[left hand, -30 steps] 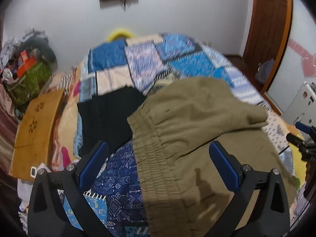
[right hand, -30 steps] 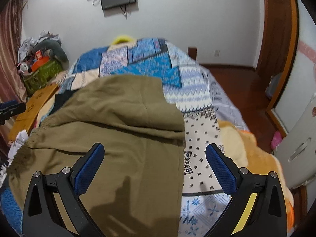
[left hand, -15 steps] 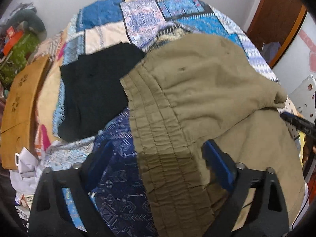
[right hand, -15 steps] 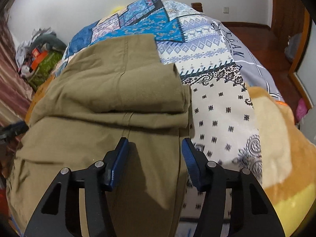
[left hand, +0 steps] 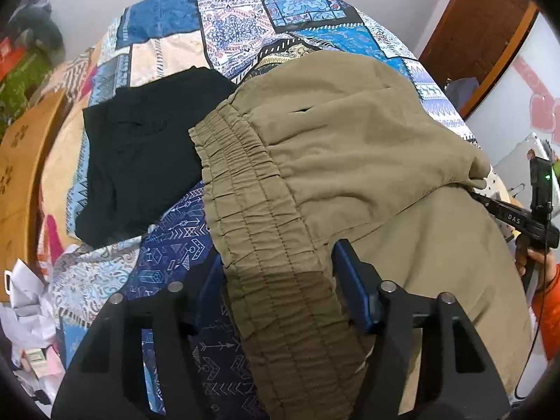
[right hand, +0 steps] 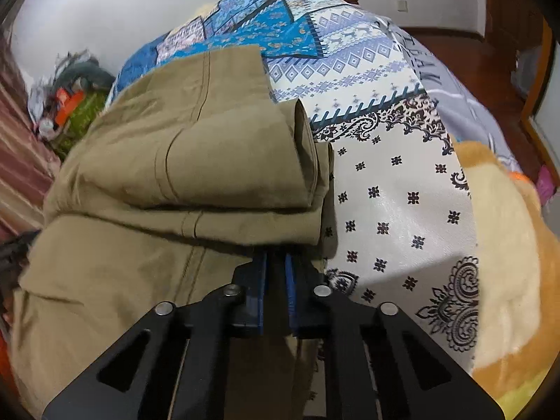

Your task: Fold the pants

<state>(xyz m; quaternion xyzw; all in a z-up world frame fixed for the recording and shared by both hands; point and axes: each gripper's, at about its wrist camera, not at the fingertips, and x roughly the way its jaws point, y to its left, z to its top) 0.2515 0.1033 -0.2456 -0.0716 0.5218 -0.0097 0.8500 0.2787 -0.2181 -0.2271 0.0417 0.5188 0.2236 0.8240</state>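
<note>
right gripper (right hand: 276, 262) came down, pinched shut on right edge of pants (right hand: 157, 161). left gripper (left hand: 276, 280), dropped too, was closing around waistband (left hand: 252, 210), not yet clamped. pants lay part-folded on bed (right hand: 402, 192); both edges nearly secured for next fold.

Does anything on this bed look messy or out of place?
Nothing looks damaged or spilled. The khaki pants lie half folded on the patchwork quilt, their far part doubled back unevenly. A black garment lies loose beside the waistband.
</note>
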